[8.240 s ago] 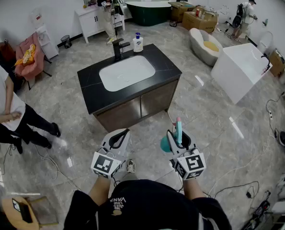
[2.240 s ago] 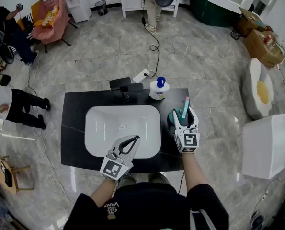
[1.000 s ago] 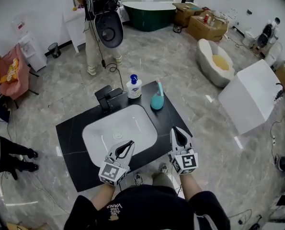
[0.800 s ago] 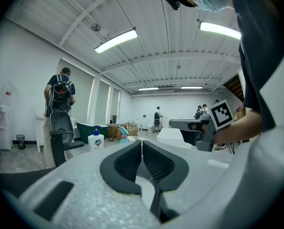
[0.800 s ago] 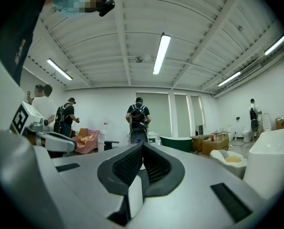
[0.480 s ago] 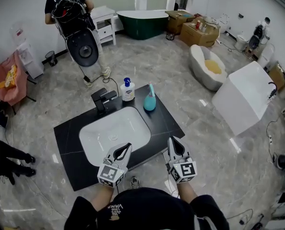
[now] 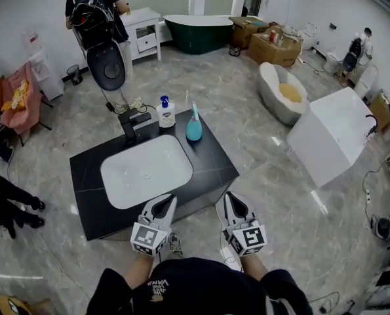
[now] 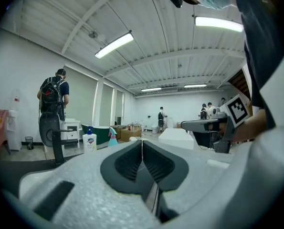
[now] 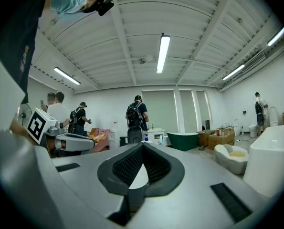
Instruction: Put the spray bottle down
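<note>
Spray bottle at 12 o'clock of both grippers, well apart from them, upright on far right corner of counter, soap bottle just beside at its 10 o'clock. Teal, round-bellied, slim pale nozzle on top. Left gripper and right gripper clenched on nothing near counter's front edge; bare black top at bottle's 6 o'clock, sink at 8 o'clock, open floor at 3 o'clock.

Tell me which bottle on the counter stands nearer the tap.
The white pump bottle with the blue top, beside the tap; the teal spray bottle stands beyond it.
</note>
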